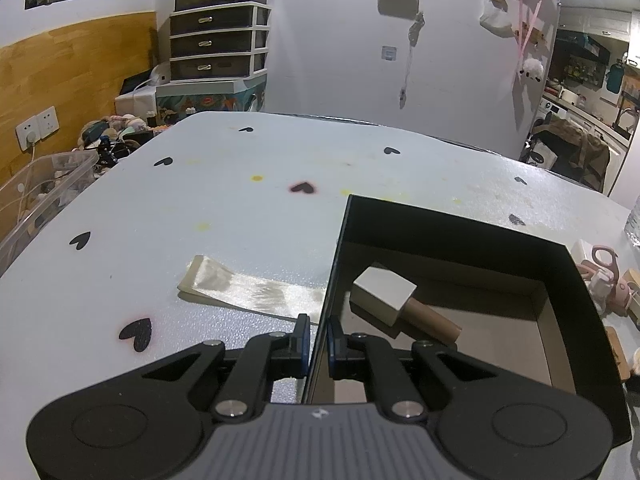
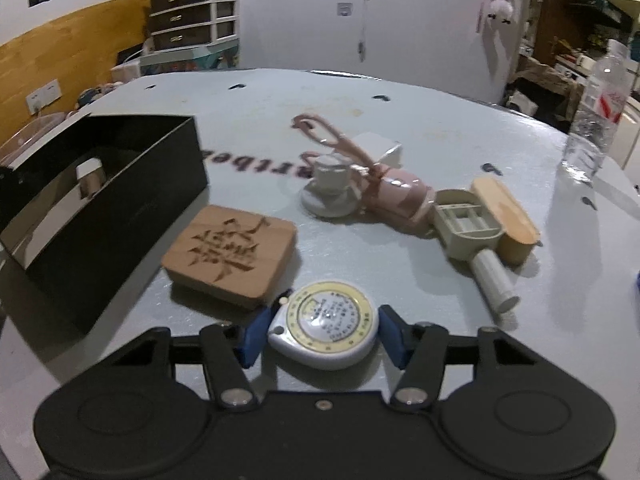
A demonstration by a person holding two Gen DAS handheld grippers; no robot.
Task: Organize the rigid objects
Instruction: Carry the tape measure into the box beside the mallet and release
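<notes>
Left wrist view, left tool [image 1: 318, 340] clamped on black box [image 1: 460, 220] wall, right tool [image 2: 322, 330] half-open around tape measure [image 2: 326, 320]

**Box wall clamped in the tongs**

The near left wall of the black box [image 1: 460, 232] is pinched between the closed jaws of the left gripper [image 1: 318, 340]. Beyond the tongs, inside the box, a white-headed wooden block [image 1: 394, 300] is seen lying. Left of them, a cream ribbon [image 1: 248, 290] is laid flat on the table [image 1: 240, 208].
</notes>
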